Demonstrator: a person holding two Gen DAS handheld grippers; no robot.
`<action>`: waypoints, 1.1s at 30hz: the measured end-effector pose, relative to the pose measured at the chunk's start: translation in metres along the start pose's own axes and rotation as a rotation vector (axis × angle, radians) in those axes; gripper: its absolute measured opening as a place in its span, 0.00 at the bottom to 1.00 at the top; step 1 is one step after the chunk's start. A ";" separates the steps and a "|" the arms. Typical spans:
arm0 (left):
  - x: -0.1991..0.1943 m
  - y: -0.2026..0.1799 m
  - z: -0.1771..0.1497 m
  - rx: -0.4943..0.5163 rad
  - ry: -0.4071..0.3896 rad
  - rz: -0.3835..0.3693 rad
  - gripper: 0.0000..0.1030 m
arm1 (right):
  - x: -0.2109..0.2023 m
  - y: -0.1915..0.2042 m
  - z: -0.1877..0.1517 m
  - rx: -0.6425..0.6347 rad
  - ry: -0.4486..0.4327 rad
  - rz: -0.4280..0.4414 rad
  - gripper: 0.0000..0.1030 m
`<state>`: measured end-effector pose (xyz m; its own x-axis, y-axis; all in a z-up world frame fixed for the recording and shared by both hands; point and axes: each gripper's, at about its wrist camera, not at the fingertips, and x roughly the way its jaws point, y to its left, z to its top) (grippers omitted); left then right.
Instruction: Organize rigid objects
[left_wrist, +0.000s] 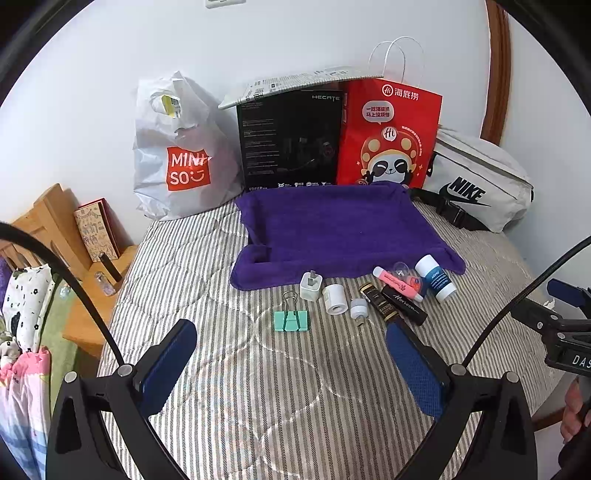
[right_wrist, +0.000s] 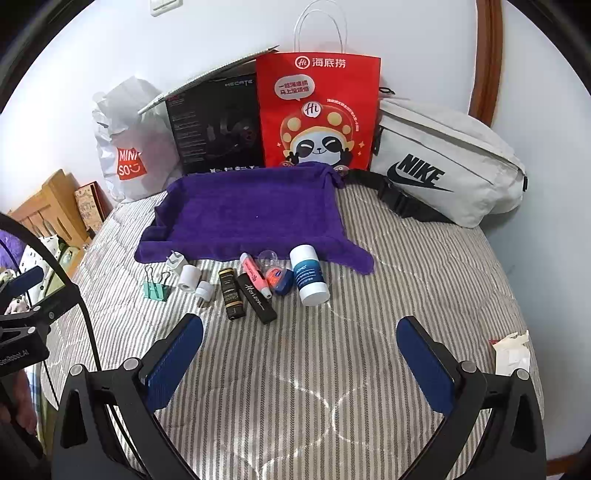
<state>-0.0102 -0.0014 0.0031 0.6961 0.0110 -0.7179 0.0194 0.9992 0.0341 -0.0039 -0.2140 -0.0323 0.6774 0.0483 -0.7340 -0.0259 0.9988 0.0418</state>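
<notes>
A purple cloth tray (left_wrist: 332, 225) (right_wrist: 247, 214) lies on the striped bed. In a row before it lie a green binder clip (left_wrist: 290, 319) (right_wrist: 157, 290), a white charger plug (left_wrist: 311, 286) (right_wrist: 174, 261), a white tape roll (left_wrist: 334, 299) (right_wrist: 189, 277), a small white adapter (left_wrist: 359, 308) (right_wrist: 204, 292), two black tubes (left_wrist: 402, 301) (right_wrist: 256, 298), a pink tube (left_wrist: 397, 282) (right_wrist: 255, 275) and a white-and-blue bottle (left_wrist: 436, 277) (right_wrist: 308, 275). My left gripper (left_wrist: 291, 365) is open and empty, just short of the clip. My right gripper (right_wrist: 301, 360) is open and empty, short of the bottle.
Against the wall stand a Miniso bag (left_wrist: 184, 155), a black box (left_wrist: 291, 140), a red paper bag (left_wrist: 388, 136) and a white Nike pouch (left_wrist: 476, 181). A wooden bedside stand (left_wrist: 92, 288) is left of the bed. Crumpled paper (right_wrist: 511, 352) lies at the right.
</notes>
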 end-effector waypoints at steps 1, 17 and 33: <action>0.000 0.000 0.000 0.001 0.001 0.001 1.00 | 0.000 0.000 0.000 0.000 0.001 0.003 1.00; 0.004 -0.001 -0.004 0.011 0.017 0.004 1.00 | -0.001 0.003 -0.001 -0.007 -0.002 -0.010 1.00; 0.004 -0.002 -0.002 0.012 0.019 0.004 1.00 | -0.004 0.004 -0.001 -0.012 -0.012 -0.004 1.00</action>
<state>-0.0092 -0.0029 -0.0014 0.6825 0.0159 -0.7307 0.0255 0.9986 0.0456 -0.0077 -0.2105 -0.0297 0.6863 0.0441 -0.7260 -0.0320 0.9990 0.0305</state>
